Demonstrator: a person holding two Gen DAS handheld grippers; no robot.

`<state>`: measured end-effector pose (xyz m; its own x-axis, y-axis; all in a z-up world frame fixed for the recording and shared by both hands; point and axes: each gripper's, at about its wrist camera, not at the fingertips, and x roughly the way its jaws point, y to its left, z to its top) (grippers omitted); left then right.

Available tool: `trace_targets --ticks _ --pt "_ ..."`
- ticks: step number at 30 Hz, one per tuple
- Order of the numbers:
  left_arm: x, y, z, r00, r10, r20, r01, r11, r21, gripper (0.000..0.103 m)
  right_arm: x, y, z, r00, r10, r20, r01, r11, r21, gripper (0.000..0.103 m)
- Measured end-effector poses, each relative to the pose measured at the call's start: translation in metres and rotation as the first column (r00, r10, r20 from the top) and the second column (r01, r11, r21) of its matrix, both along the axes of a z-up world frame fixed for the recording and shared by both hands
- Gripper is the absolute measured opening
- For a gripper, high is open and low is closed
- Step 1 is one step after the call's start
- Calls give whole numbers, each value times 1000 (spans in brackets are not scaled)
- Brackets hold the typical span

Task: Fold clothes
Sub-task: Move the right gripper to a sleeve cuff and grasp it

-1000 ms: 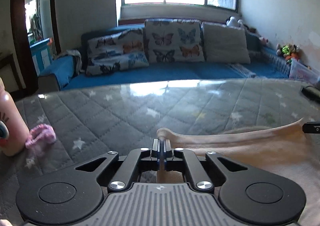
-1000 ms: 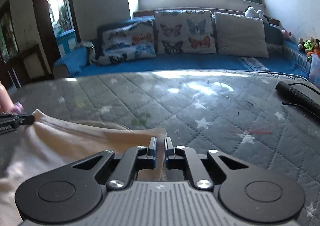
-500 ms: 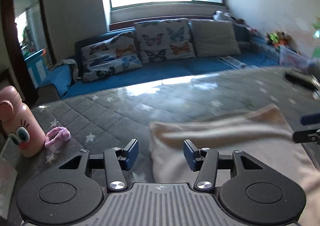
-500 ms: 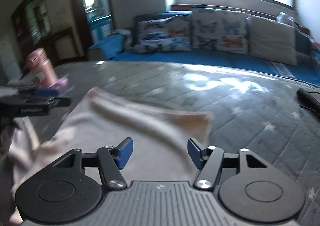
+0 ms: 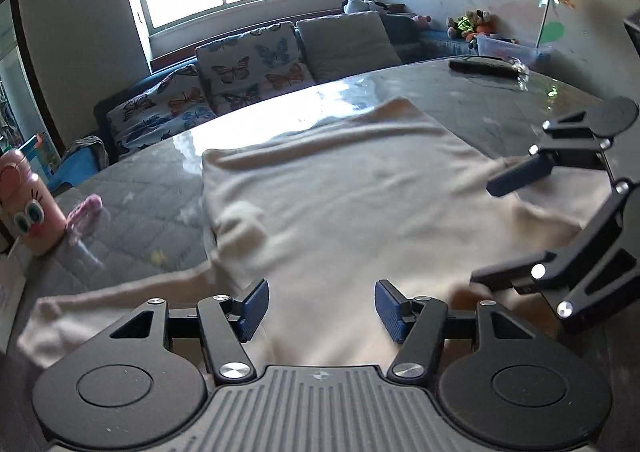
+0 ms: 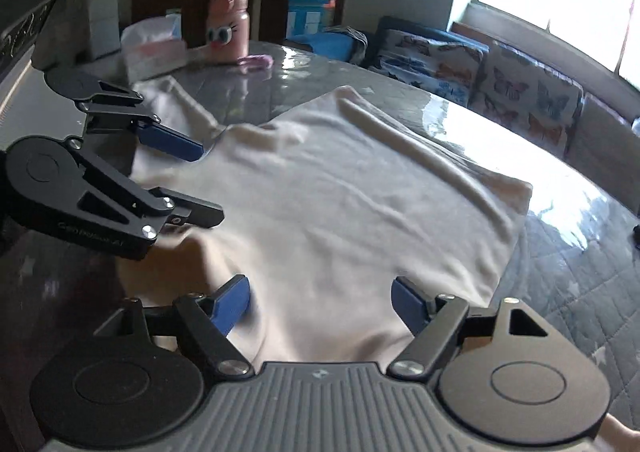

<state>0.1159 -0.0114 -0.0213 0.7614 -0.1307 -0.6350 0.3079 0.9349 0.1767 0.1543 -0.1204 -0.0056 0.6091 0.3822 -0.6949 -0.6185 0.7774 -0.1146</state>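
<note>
A cream garment (image 5: pixel 352 196) lies spread on the grey quilted table, folded over once, with a sleeve (image 5: pixel 100 304) trailing to the left. It also shows in the right wrist view (image 6: pixel 352 192). My left gripper (image 5: pixel 320 310) is open and empty, hovering over the garment's near edge. My right gripper (image 6: pixel 320 300) is open and empty over the near edge too. Each gripper shows in the other's view, the right one (image 5: pixel 492 228) at the garment's right side, the left one (image 6: pixel 200 184) at its left side.
A pink bottle with cartoon eyes (image 5: pixel 24 204) and a pink scrunchie (image 5: pixel 86 212) stand at the table's left. A tissue box (image 6: pixel 154 48) sits near them. A black object (image 5: pixel 482 68) lies at the far right. A blue sofa with cushions (image 5: pixel 256 68) runs behind the table.
Both grippers let go of the garment's corners and opened. They pulled back and up toward the near edge and turned inward, leaving the folded garment lying flat on the table.
</note>
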Motion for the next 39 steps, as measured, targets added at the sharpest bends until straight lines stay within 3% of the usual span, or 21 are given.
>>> trace_targets --ticks 3,15,21,26,34,36,39 --pt "-13 -1 -4 999 22 31 -22 1000 -3 62 -15 -2 -2 1000 3 27 -4 1000 4 81" --pt "-31 7 -1 999 48 19 -46 995 -92 62 -28 -47 2 997 -70 -28 73 989 128 82" --pt "-37 13 10 998 54 38 -49 993 -110 64 -43 -93 13 974 -223 -37 226 956 190 82" --pt "-40 12 20 996 54 69 -45 991 -123 70 -44 -149 12 892 -450 -34 447 871 204 82" --pt "-40 4 20 997 44 64 -34 988 -150 85 -37 -221 1 674 -737 -49 725 647 239 80" --pt "-40 3 19 997 46 61 -36 988 -151 87 -35 -233 -4 628 -775 -70 765 598 240 78" --pt "-40 1 18 997 49 55 -40 988 -152 92 -33 -245 -14 591 -797 -122 796 553 247 64"
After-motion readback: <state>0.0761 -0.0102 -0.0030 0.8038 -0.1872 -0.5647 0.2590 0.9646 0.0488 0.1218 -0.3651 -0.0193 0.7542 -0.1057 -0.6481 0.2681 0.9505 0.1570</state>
